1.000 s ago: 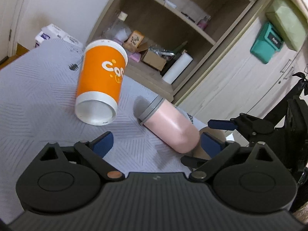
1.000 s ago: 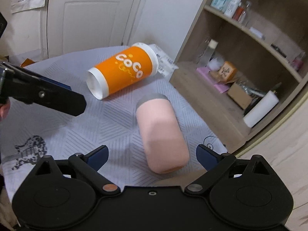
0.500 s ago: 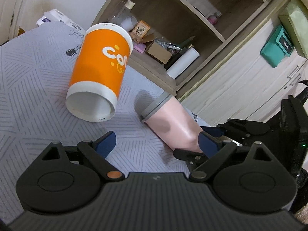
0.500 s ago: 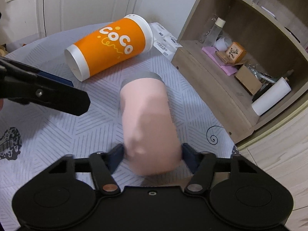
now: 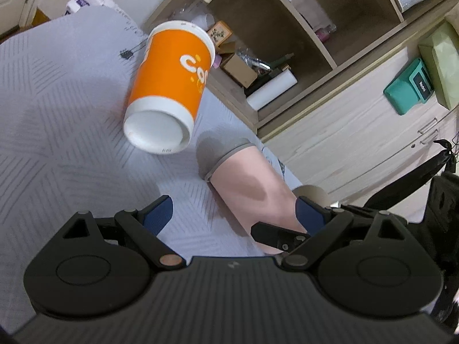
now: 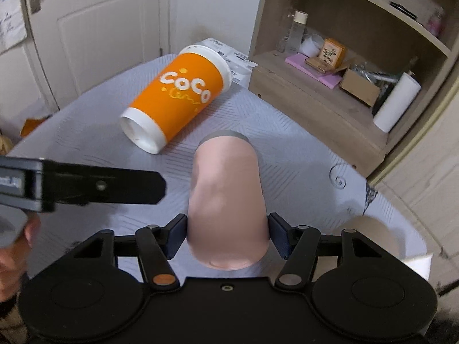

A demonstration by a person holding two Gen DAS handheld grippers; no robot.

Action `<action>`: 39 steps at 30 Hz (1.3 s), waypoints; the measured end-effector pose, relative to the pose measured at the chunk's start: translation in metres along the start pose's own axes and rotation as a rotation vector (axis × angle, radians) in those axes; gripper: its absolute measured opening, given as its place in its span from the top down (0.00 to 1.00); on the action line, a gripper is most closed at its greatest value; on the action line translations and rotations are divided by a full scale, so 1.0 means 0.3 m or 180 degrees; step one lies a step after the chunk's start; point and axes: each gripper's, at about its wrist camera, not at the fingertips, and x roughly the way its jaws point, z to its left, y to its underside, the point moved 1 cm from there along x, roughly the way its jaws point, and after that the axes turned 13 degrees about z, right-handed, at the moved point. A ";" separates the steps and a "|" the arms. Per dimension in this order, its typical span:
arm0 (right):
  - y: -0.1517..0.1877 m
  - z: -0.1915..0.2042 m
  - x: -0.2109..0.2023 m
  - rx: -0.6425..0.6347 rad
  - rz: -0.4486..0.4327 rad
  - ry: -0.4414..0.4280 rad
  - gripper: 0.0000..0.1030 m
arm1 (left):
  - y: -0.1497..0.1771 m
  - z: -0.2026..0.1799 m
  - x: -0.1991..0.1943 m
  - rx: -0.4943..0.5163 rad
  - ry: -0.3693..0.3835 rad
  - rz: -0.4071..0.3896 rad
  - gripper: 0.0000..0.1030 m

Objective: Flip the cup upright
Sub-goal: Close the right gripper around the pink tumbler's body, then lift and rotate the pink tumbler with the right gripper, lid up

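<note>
Since the earlier frame, right gripper (image 6: pixel 228 236) has closed its pads onto the pink cup (image 6: pixel 226 200), pinching it near the base; the cup lies on its side on the grey tablecloth (image 6: pixel 287 149), grey rim pointing away. Left gripper (image 5: pixel 233 212) hangs spread and empty beside it. Risk: the smooth wall may slip during rotation, or strike the orange cup (image 6: pixel 178 97) nearby.
</note>
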 end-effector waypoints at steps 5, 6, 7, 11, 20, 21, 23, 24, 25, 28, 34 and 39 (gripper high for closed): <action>0.074 0.057 -0.027 0.0179 -0.0036 -0.0029 0.35 | 0.044 -0.002 -0.026 0.0064 0.0021 0.0166 0.10; 0.094 0.071 -0.034 0.0214 -0.0038 -0.0030 0.35 | 0.055 -0.001 -0.030 0.0066 0.0048 0.0206 0.10; 0.109 0.079 -0.039 0.0246 -0.0038 -0.0040 0.35 | 0.065 0.001 -0.034 0.0059 0.0073 0.0238 0.10; 0.184 0.103 -0.069 0.0469 -0.0073 -0.0134 0.35 | 0.098 0.000 -0.044 0.0045 0.0120 0.0336 0.10; 0.286 0.077 -0.065 0.1000 0.0051 -0.0636 0.35 | 0.138 -0.024 -0.021 0.0013 0.0104 0.0560 0.10; 0.291 0.071 -0.058 0.1023 0.0068 -0.0660 0.35 | 0.140 -0.030 -0.014 0.0021 0.0088 0.0567 0.10; 0.304 0.063 -0.051 0.1035 0.0052 -0.0715 0.35 | 0.140 -0.036 -0.002 0.0028 0.0055 0.0589 0.10; 0.313 0.063 -0.049 0.1032 0.0028 -0.0732 0.35 | 0.140 -0.040 0.003 0.0038 0.0050 0.0598 0.10; 0.317 0.058 -0.048 0.1051 0.0003 -0.0758 0.35 | 0.138 -0.040 0.007 0.0049 0.0051 0.0605 0.10; 0.323 0.048 -0.043 0.1052 -0.0038 -0.0821 0.35 | 0.133 -0.047 0.024 0.0075 0.0044 0.0628 0.10; 0.319 0.003 -0.051 0.1025 -0.0097 -0.0851 0.27 | 0.102 -0.062 0.063 0.0099 0.0048 0.0669 0.10; 0.297 -0.032 -0.055 0.0983 -0.0091 -0.0935 0.28 | 0.086 -0.075 0.099 0.0125 0.0098 0.0787 0.19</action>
